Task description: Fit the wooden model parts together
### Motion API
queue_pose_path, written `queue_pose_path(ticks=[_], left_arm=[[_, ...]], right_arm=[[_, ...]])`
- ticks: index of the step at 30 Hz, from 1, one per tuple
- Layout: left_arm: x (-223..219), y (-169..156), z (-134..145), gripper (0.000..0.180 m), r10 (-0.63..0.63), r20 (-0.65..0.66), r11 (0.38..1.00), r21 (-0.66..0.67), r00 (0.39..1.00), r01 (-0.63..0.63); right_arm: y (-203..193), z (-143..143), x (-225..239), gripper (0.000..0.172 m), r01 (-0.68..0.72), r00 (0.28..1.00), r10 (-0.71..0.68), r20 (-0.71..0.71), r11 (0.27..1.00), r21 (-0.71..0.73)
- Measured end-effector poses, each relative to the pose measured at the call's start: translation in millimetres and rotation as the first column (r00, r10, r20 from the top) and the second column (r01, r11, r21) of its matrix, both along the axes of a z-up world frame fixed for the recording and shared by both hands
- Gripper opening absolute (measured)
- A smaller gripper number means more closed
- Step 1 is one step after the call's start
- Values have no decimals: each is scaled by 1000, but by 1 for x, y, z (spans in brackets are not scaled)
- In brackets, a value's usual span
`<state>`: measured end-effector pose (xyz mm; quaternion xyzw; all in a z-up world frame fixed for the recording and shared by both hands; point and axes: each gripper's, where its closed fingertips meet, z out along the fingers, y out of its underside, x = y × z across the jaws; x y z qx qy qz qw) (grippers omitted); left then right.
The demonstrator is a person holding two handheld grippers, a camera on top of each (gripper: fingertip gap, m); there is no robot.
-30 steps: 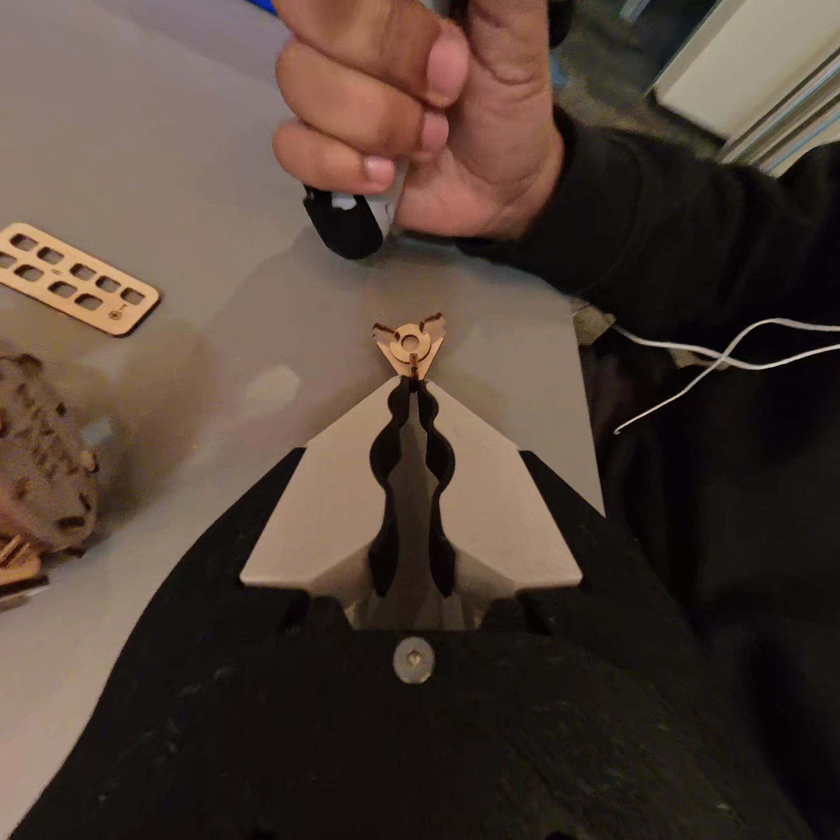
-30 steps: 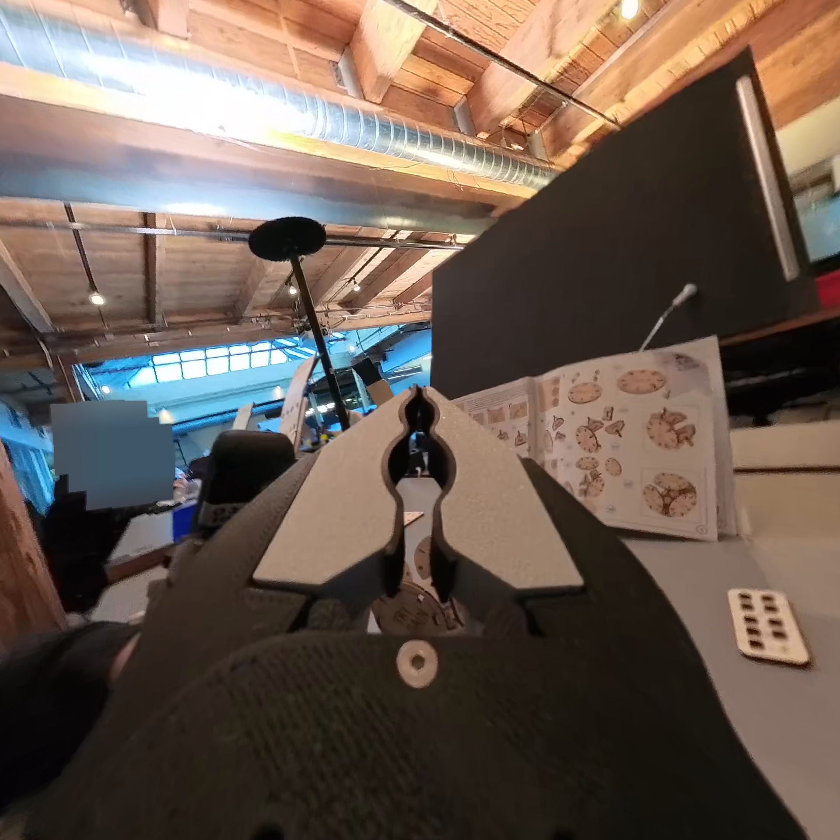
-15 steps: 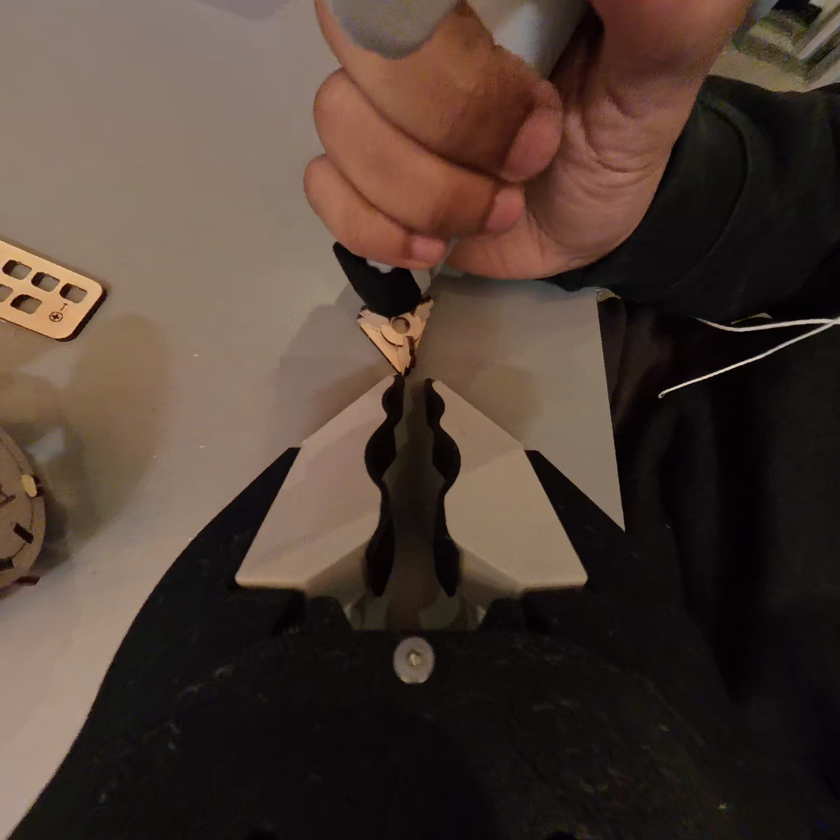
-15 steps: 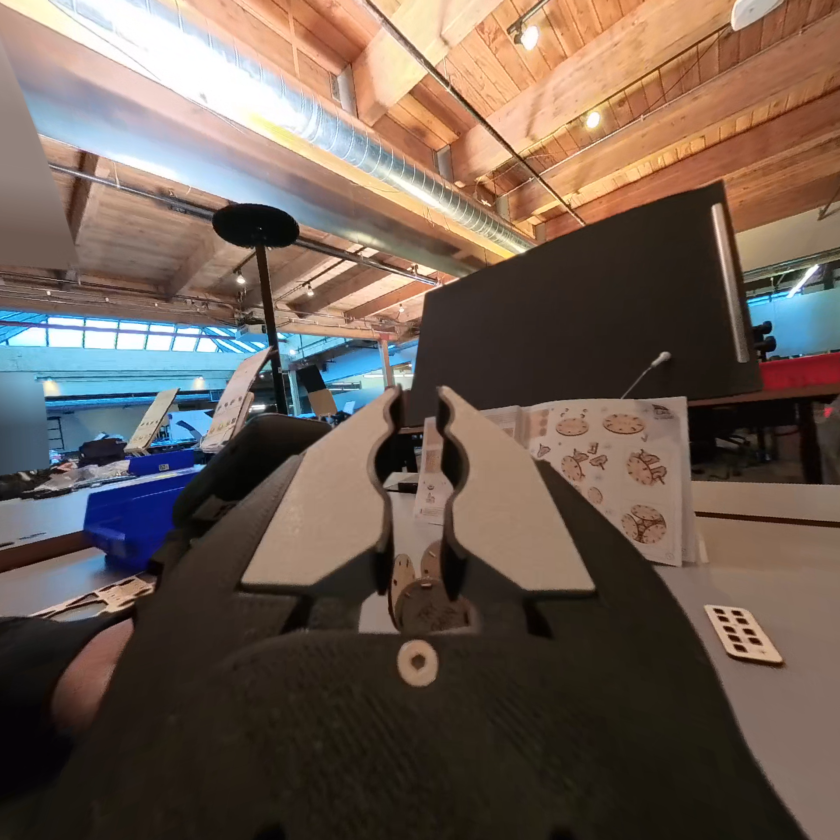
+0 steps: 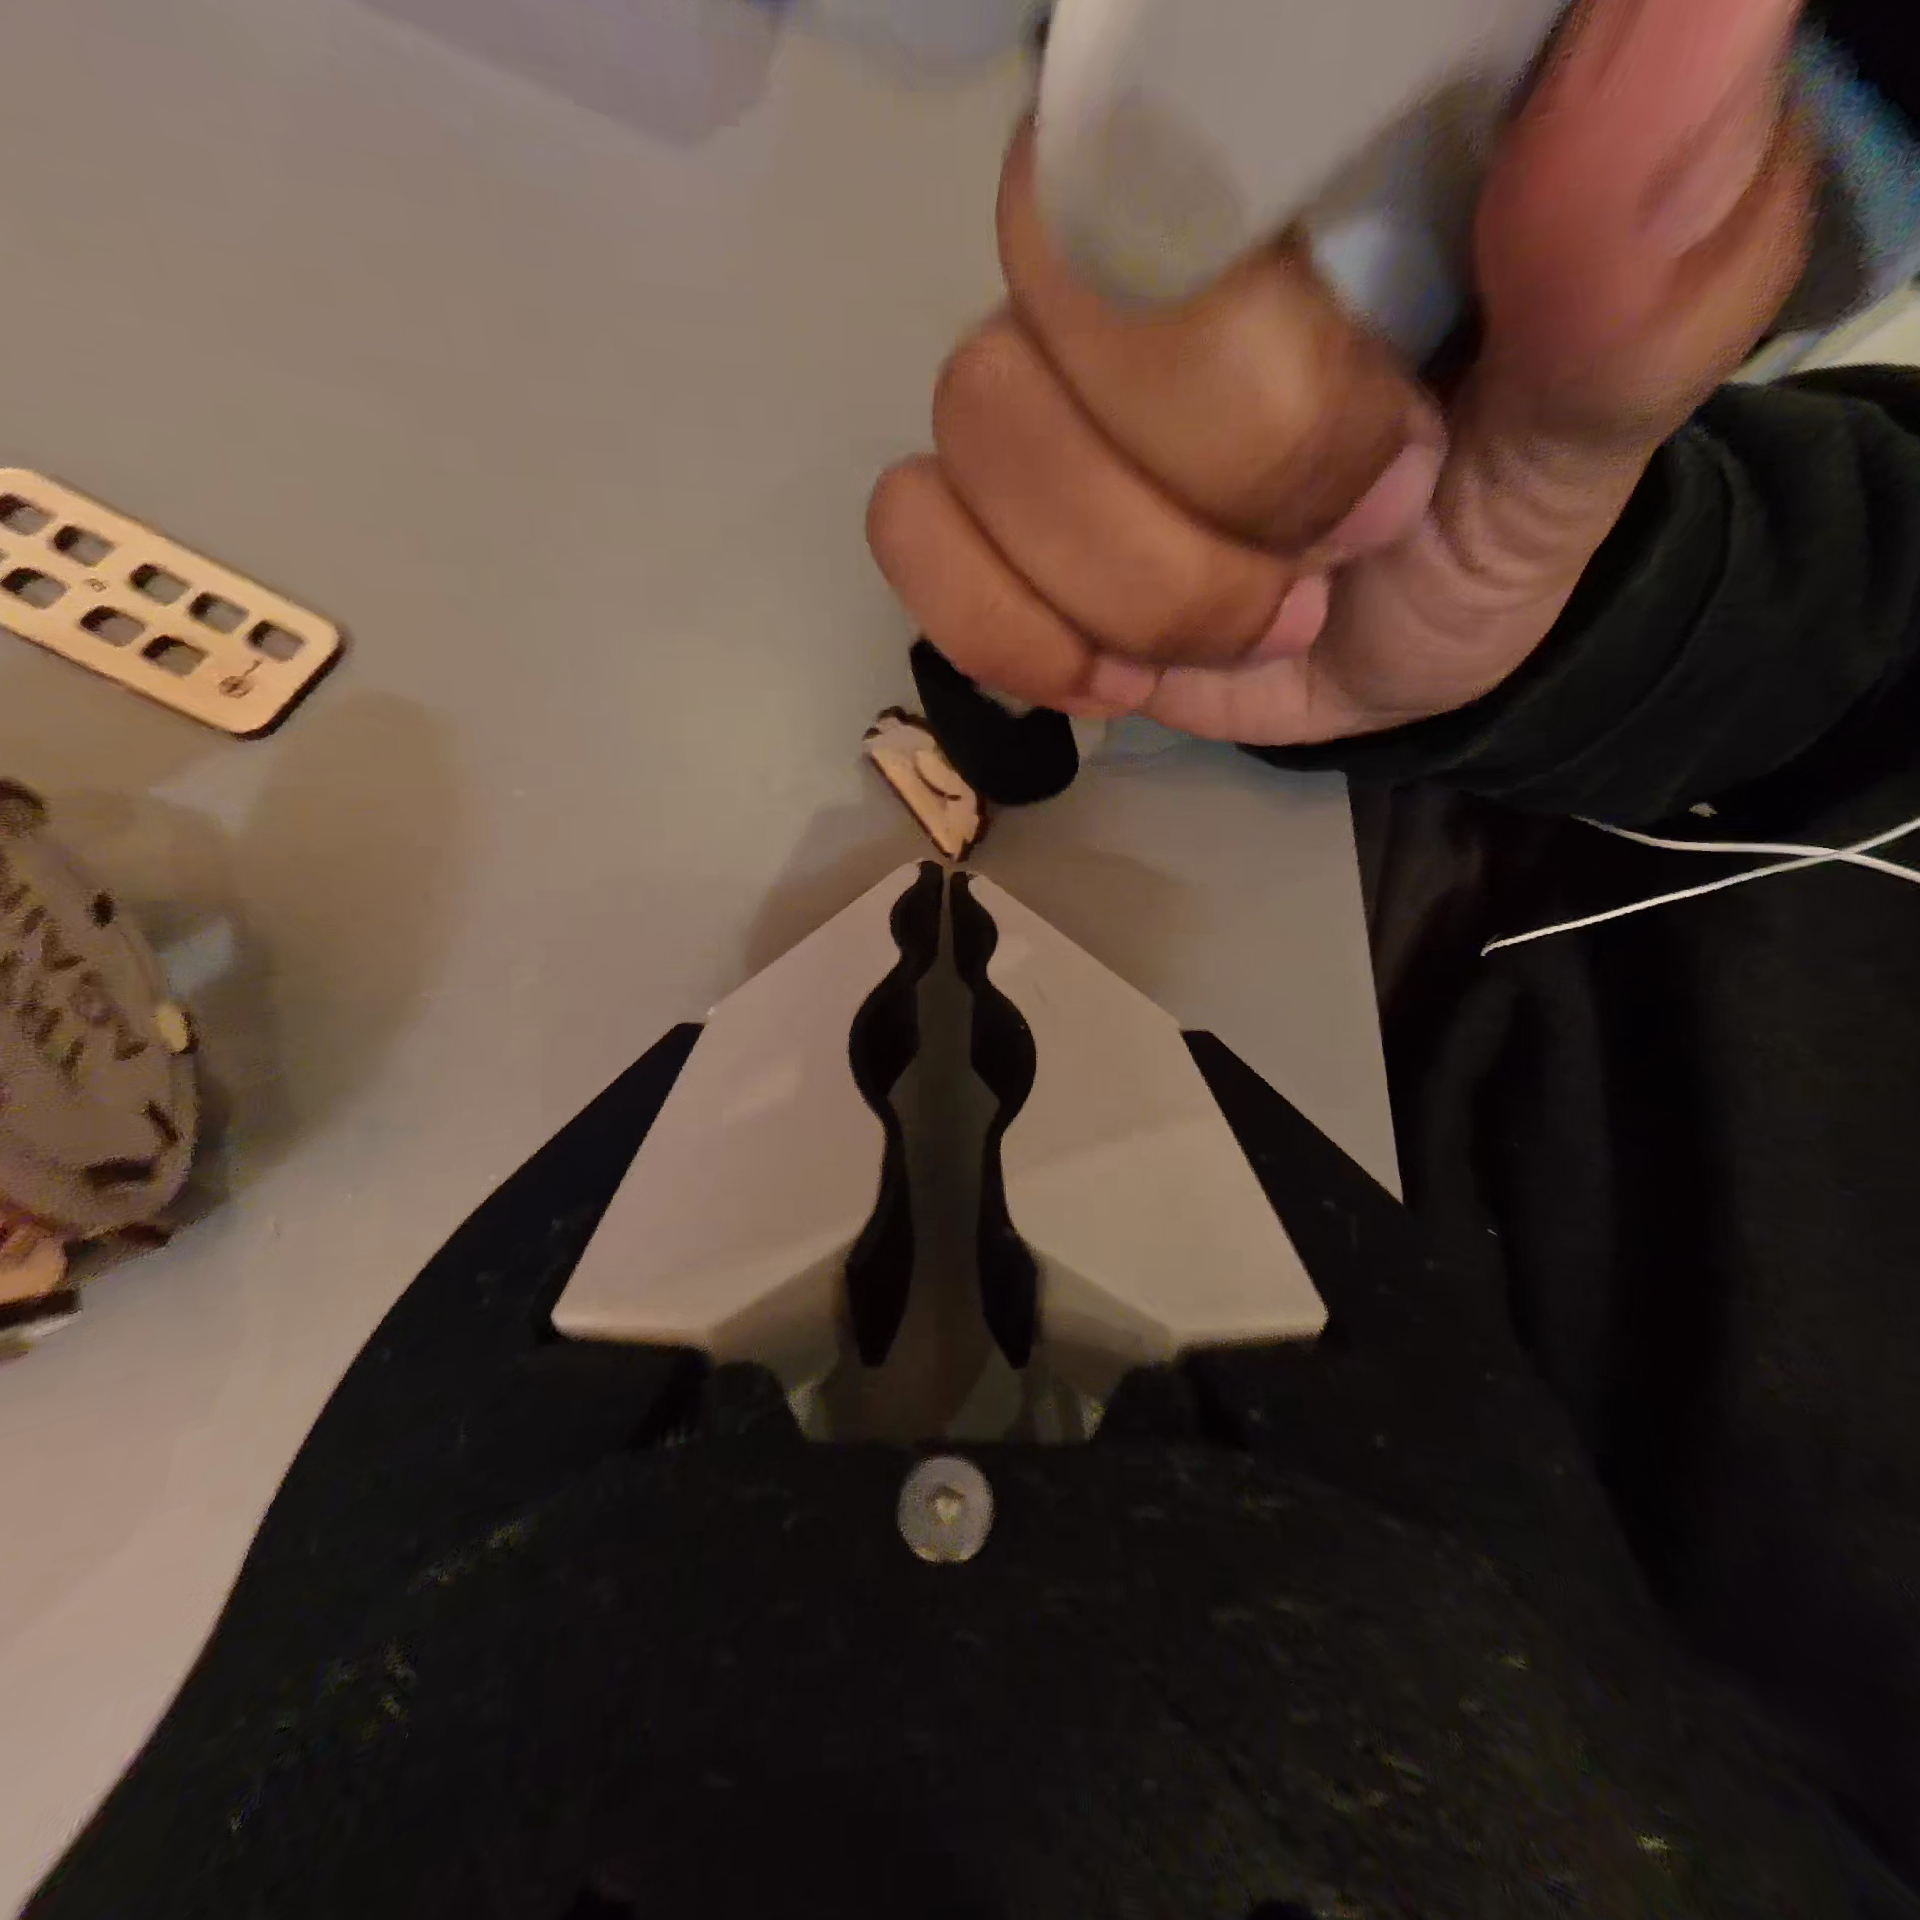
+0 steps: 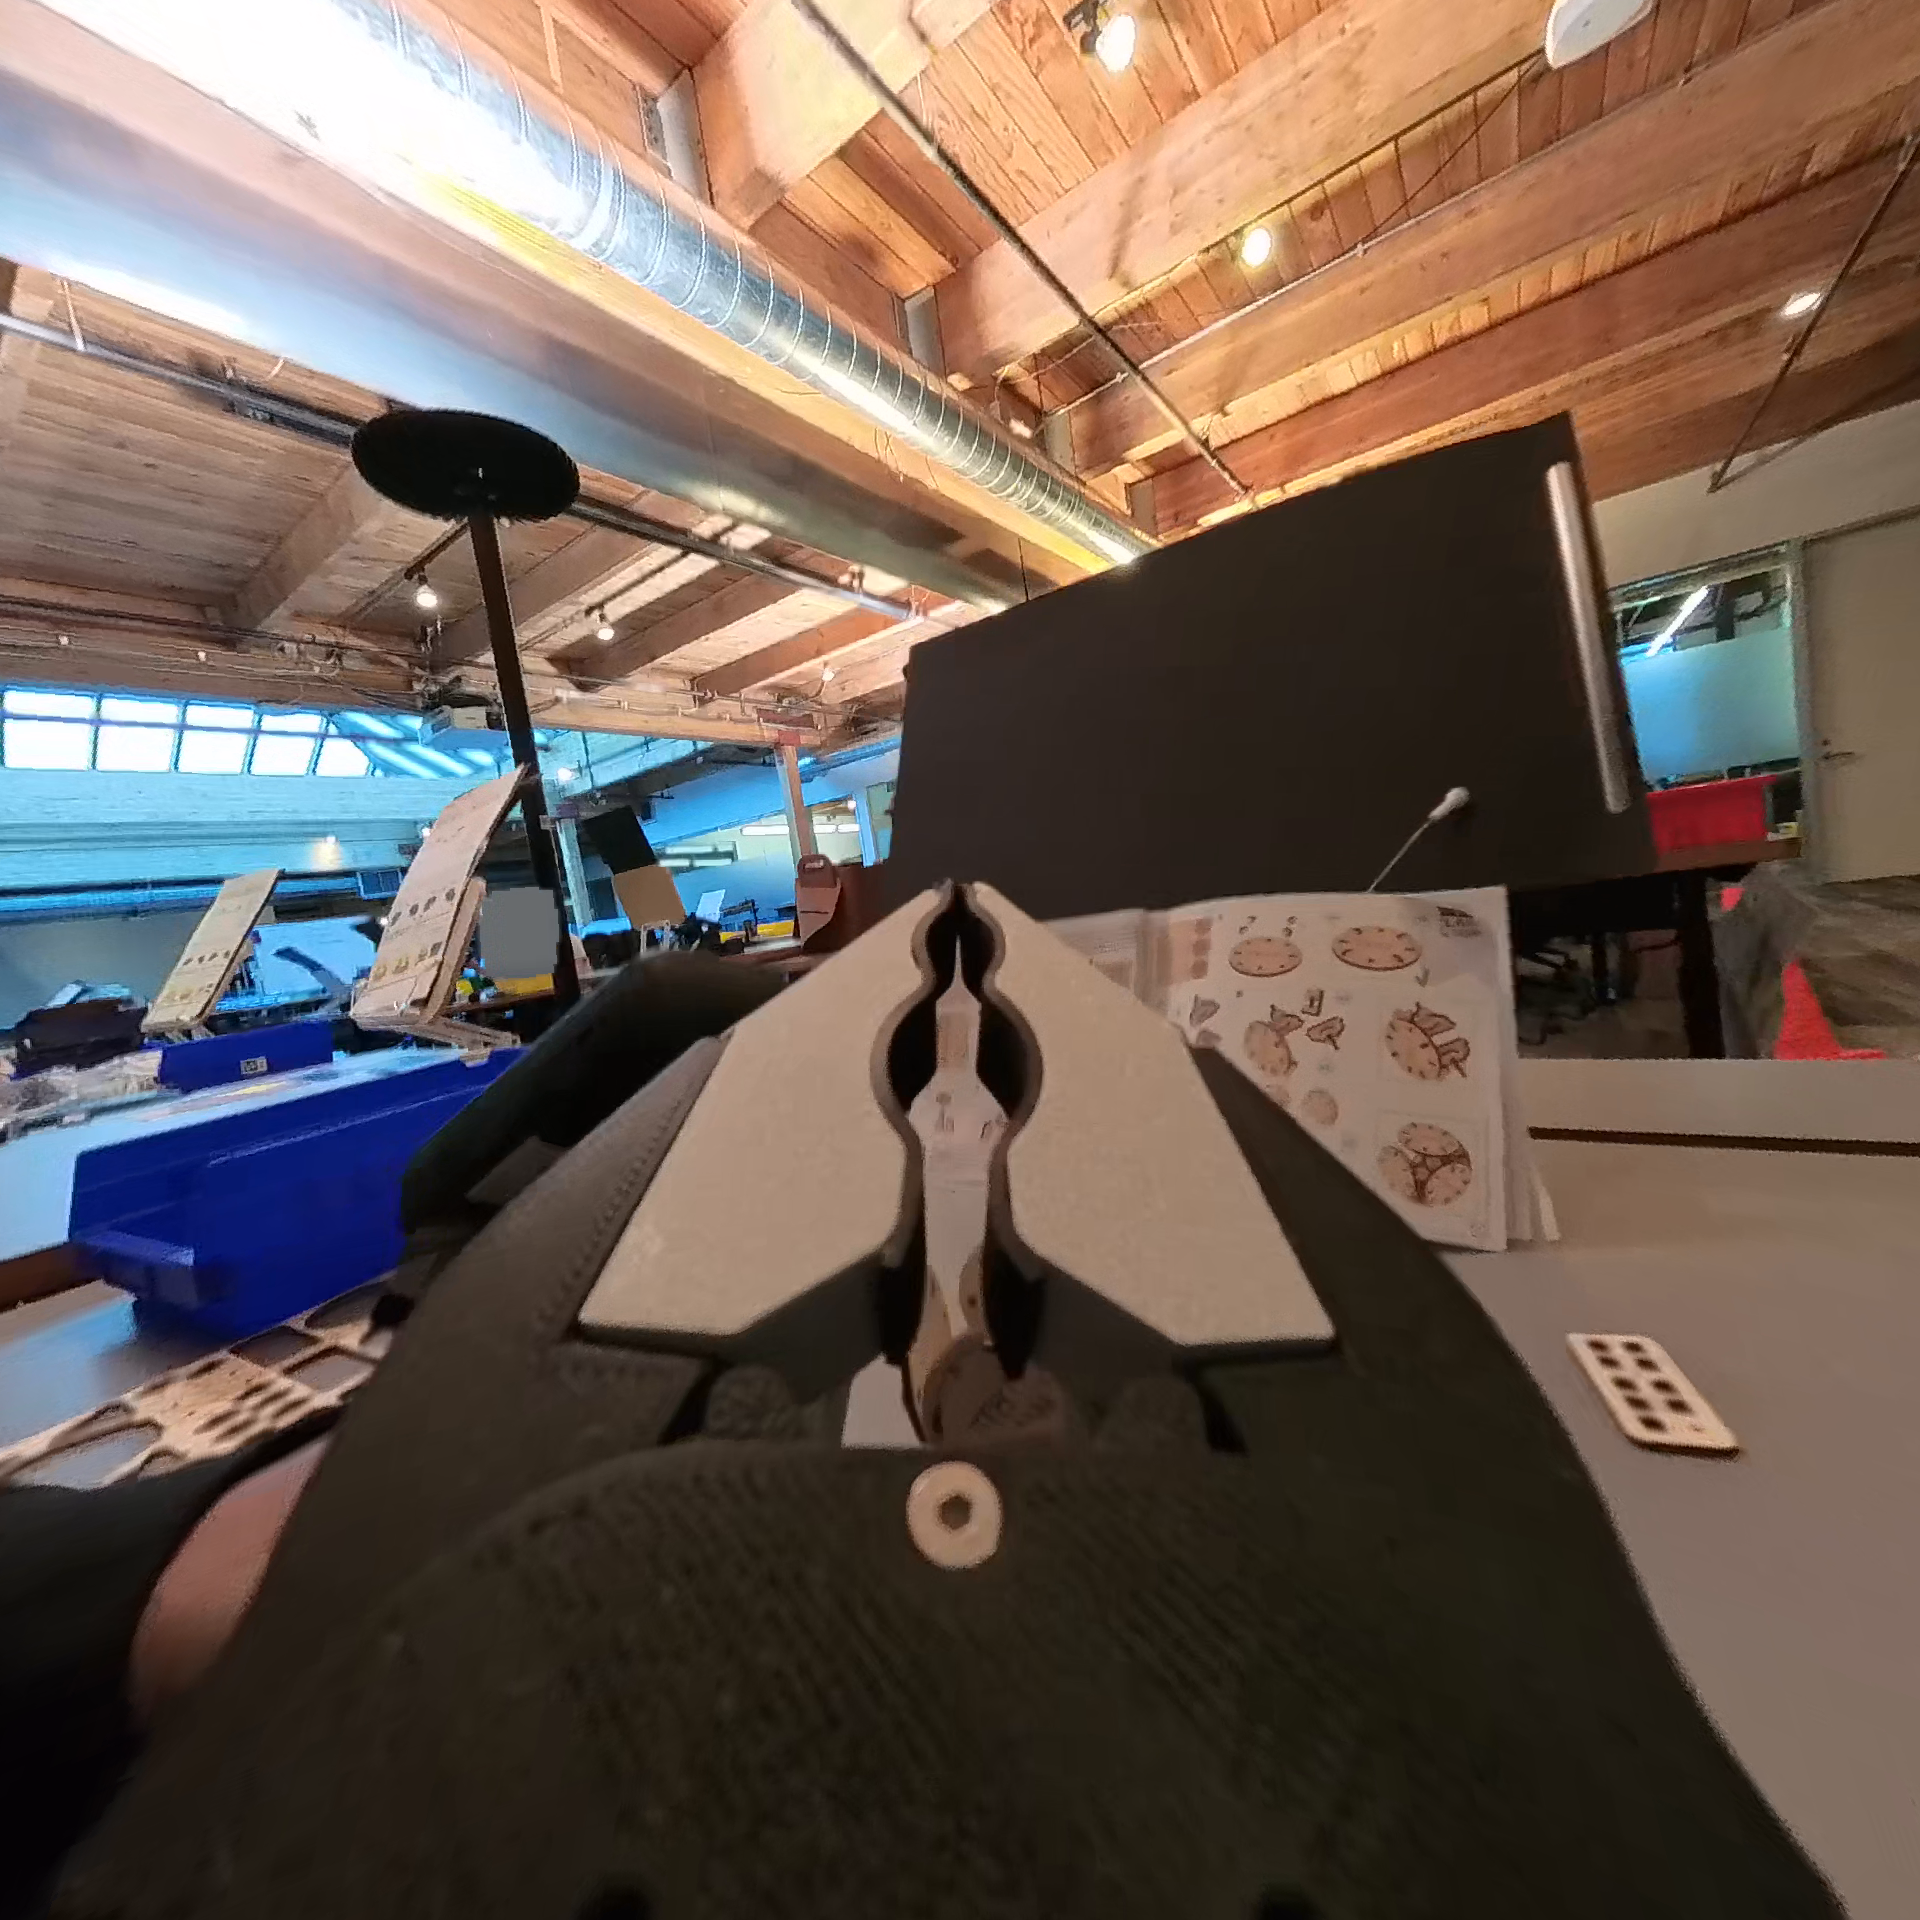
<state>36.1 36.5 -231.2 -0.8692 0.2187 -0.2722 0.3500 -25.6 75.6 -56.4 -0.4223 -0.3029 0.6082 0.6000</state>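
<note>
Left wrist view showed the left gripper (image 5: 938,878) clenched with nothing between its tips. A small wooden piece (image 5: 920,790) sat tilted on the grey table (image 5: 520,312) just past them, seemingly propped by the black handle end (image 5: 992,743) that a hand (image 5: 1299,499) pressed against it. A slotted strip (image 5: 156,603) lay well apart to the left, likely set aside. Right wrist view looked level across the table, with the right gripper (image 6: 958,891) also clenched on nothing. A booklet (image 6: 1351,1039) stood open beyond, probably for reference.
</note>
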Motion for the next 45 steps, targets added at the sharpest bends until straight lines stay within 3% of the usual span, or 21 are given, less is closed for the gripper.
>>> queue_pose_path(ticks=[3, 8, 12, 17, 21, 27, 33, 36, 42, 45], left_arm=[[-10, 2, 2, 0, 40, 25, 999, 0, 999, -40], [-21, 3, 4, 0, 74, 58, 997, -9, 996, -74], [-25, 2, 5, 0, 82, 74, 997, -17, 994, -81], [-28, 2, 7, 0, 89, 90, 996, -9, 992, -89], [-26, 2, 4, 0, 81, 53, 997, -10, 995, -80], [-27, 2, 5, 0, 87, 73, 996, -12, 994, -86], [-26, 2, 4, 0, 81, 57, 997, -15, 995, -80], [-26, 2, 4, 0, 82, 59, 997, -13, 995, -81], [-26, 2, 4, 0, 83, 63, 997, -15, 995, -82], [-26, 2, 4, 0, 80, 55, 997, -14, 995, -80]], right_arm=[[10, -18, -11, 0, 78, 993, -79, 91, 997, 22], [-3, 13, -6, 0, 69, 997, -71, 21, 994, 82], [8, -22, -25, 0, 102, 981, -117, 158, 990, 96], [18, 19, -9, 0, 126, 991, -129, 45, 990, 57], [27, -28, -30, 0, 117, 973, -127, 194, 991, 60], [20, 9, -16, 0, 136, 985, -143, 93, 988, 75], [8, 8, -14, 0, 132, 986, -142, 85, 984, 119], [18, -28, -28, 0, 129, 966, -153, 210, 984, 124], [28, 4, -14, 0, 169, 975, -180, 126, 981, 100], [24, -22, -26, 0, 145, 966, -166, 197, 983, 115]])
